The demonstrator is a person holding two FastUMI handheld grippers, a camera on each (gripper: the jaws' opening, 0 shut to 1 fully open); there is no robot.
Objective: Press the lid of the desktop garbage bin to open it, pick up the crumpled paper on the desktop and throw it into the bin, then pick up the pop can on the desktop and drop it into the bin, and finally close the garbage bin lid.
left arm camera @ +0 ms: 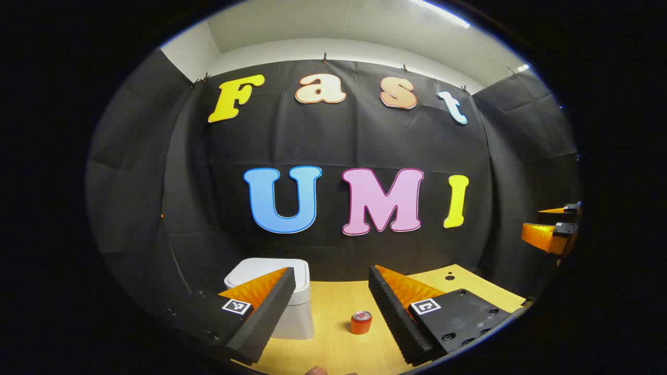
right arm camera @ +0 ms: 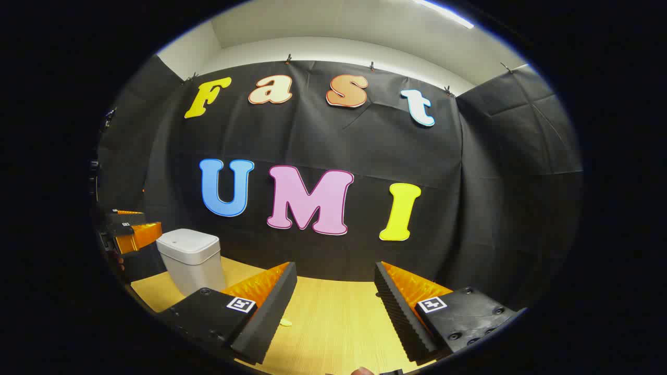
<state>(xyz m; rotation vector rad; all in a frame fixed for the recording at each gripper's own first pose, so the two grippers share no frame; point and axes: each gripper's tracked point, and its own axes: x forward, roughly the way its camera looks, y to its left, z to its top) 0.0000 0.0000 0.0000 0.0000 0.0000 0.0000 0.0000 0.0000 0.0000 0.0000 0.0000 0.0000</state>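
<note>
While both grippers [left arm camera: 328, 312] [right arm camera: 333, 312] gape empty, a cylindrical can [left arm camera: 361, 322] stands beside the smooth boxy bin [left arm camera: 292, 302].

Light wood-grain tabletop [left arm camera: 333, 307] — black cloth wall [left arm camera: 333, 140] behind it; white ceiling [right arm camera: 365, 26] with a lit strip light [right arm camera: 443, 14].

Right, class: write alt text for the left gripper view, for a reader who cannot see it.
The left gripper is held open above a wooden table, with a small pop can standing upright between its fingers. A white bin with its lid closed stands behind the near finger on the left, and the other gripper shows at the far right edge.
</note>
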